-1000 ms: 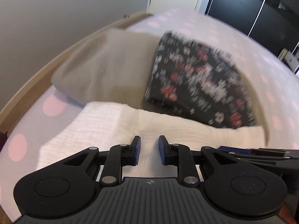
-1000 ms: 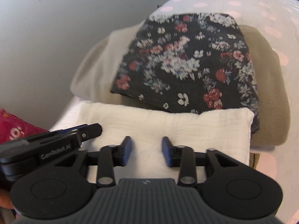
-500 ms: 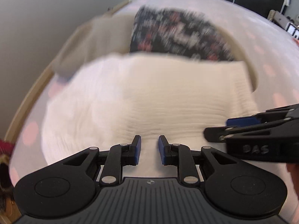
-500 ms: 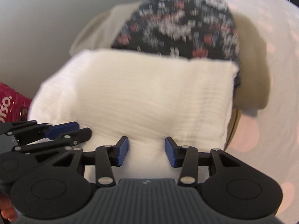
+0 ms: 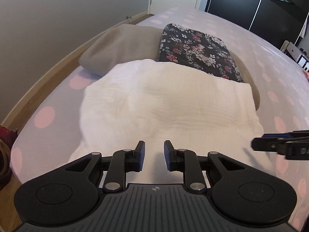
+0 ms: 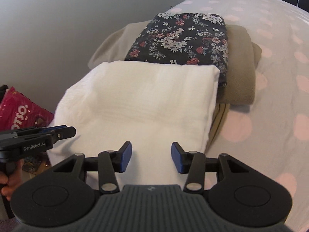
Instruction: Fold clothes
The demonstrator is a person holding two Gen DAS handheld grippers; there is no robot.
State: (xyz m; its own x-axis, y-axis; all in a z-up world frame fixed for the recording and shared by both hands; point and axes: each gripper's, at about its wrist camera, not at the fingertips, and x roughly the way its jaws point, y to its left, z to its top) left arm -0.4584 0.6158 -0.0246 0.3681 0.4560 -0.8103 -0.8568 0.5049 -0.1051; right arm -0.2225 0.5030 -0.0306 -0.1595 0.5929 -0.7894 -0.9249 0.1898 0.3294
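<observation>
A folded white cloth (image 5: 164,104) (image 6: 146,96) lies on the bed, its far edge against a folded dark floral garment (image 5: 197,52) (image 6: 183,38). The floral piece rests on a folded beige garment (image 5: 119,46) (image 6: 239,73). My left gripper (image 5: 154,148) (image 6: 63,131) hovers over the white cloth's near edge, its jaws narrowly apart and opening, with nothing pinched. To its right, my right gripper (image 6: 151,150) (image 5: 258,143) hovers over the same edge; its jaws stand wider and are opening too, holding nothing.
The bed sheet (image 5: 270,67) is pale with pink dots. A wooden bed frame (image 5: 48,77) and a grey wall run along the left. A red bag (image 6: 17,112) sits beside the bed. A striped fabric edge (image 6: 220,116) shows under the white cloth. Dark wardrobe doors (image 5: 241,5) stand behind.
Both grippers have drawn back from the stack, so much more of the white cloth shows in front of them. The right jaws have widened.
</observation>
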